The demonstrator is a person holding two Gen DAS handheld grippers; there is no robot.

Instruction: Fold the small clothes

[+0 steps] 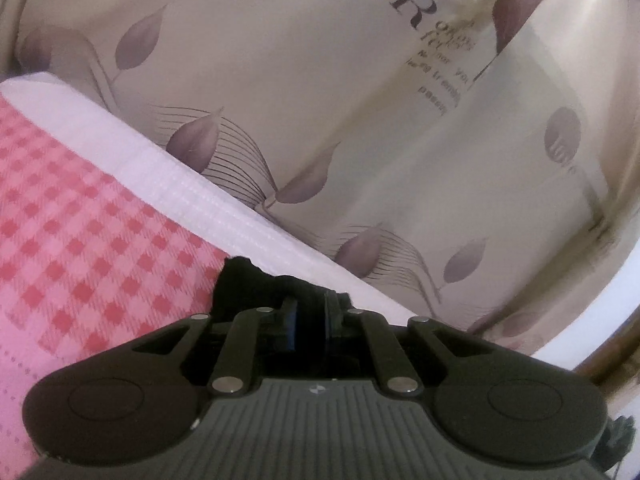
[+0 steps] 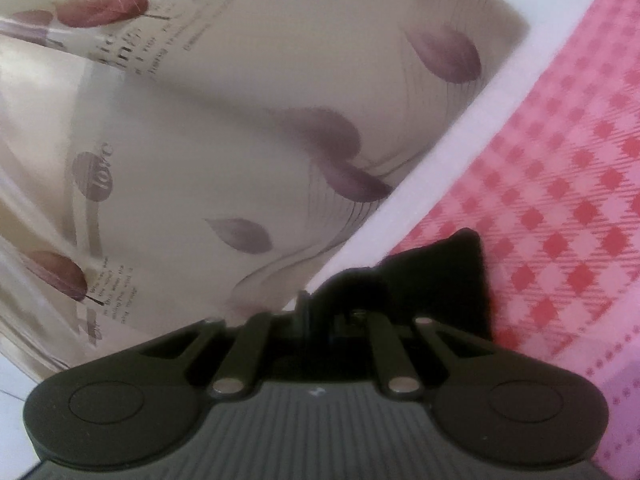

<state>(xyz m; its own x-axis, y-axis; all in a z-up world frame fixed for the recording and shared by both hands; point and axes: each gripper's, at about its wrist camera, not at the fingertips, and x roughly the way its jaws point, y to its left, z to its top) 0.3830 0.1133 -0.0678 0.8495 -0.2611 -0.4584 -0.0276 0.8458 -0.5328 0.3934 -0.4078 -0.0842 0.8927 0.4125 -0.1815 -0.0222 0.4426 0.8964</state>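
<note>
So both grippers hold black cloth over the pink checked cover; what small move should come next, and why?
Probably lower both together onto the pink checked cover. The left gripper and right gripper are each shut on a piece of black cloth, which looks lifted, so laying it flat would allow folding.

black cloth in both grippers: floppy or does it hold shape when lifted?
Probably floppy: the black cloth bunches in soft, uneven peaks at the right gripper and crumples the same way at the left gripper. Likely light too, since a small pinch holds it. Expect the unheld middle to sag; most of it is hidden.
</note>
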